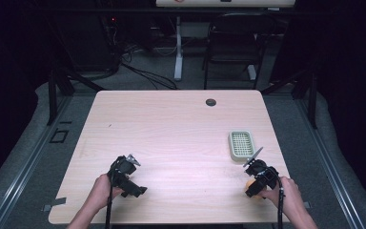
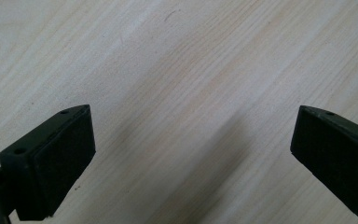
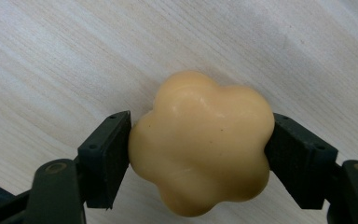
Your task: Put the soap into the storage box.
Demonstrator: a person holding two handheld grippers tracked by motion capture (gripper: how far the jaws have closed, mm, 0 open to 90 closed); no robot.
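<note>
The tabletop (image 1: 171, 138) is broad pale wood and mostly bare, so there is plenty of room; the trouble, if any comes, sits at its near right corner. There the right claw (image 3: 199, 149) has its two jaws pressed against either side of a flower-shaped bar of yellow soap (image 3: 200, 144), low over the wood and, as the high view shows it, close to the front edge. To my eye the hold looks chancy: the soap's flanks are rounded and glossy, the pads meet it only on the bulges of two lobes, and a smooth bar like that could squirt out under a harder squeeze or a quick swing. If it slips here it might well skid off the front edge to the floor.

The left claw (image 2: 191, 154) hangs with its jaws spread wide over bare wood near the front left, holding nothing, well apart from the work.

Just beyond the right claw lies a small pale green soap dish (image 1: 241, 145) with a slotted grid insert. It looks empty; nothing rests on the grid. That dish seems the likely home for the bar.
</note>
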